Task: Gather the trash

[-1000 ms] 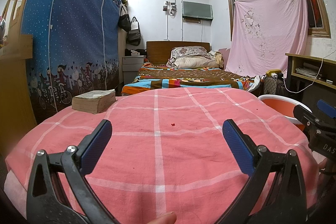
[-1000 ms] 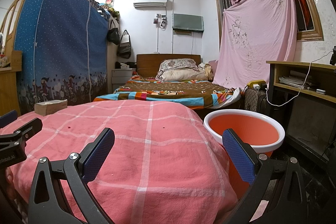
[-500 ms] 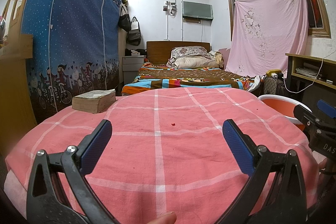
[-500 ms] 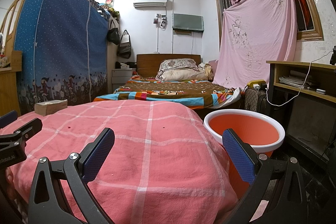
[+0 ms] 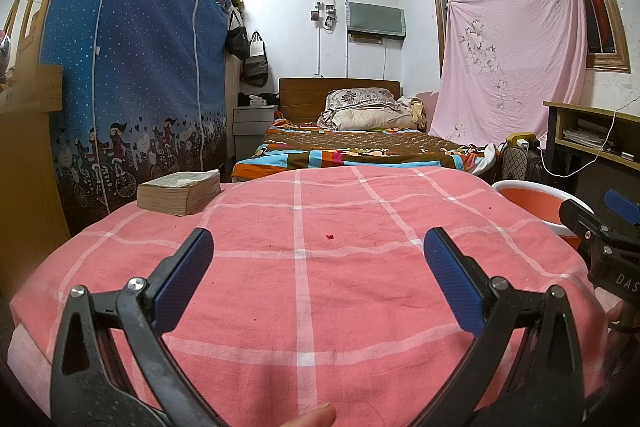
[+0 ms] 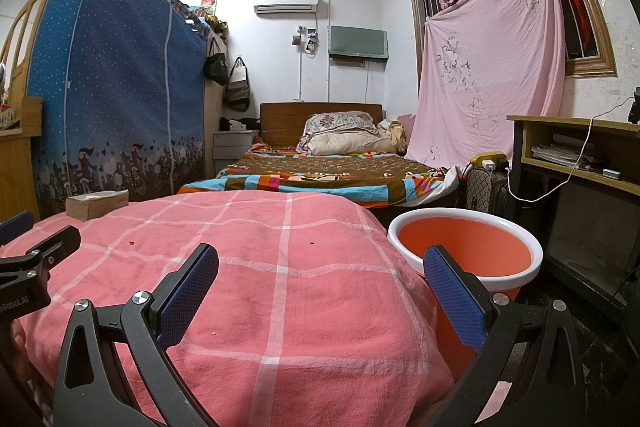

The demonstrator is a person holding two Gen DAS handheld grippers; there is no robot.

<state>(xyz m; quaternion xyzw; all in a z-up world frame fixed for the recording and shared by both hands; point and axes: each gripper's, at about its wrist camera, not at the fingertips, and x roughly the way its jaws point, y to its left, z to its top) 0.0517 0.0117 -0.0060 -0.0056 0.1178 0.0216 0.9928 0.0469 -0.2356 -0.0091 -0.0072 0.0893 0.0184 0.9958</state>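
I hold my left gripper [image 5: 318, 251] and right gripper [image 6: 320, 267] spread wide, empty. Next I think: pinch the red crumb [image 5: 330, 236], left of the orange bucket [image 6: 464, 247].

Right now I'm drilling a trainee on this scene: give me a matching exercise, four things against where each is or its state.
Things:
1. book
2. basin
3. red crumb
4. left gripper

Places or states:
A. beside the cloth's right edge
B. mid-cloth, ahead of the left gripper
C. far left corner of the cloth
D. jaws apart, empty

Pairs: 1-C, 2-A, 3-B, 4-D
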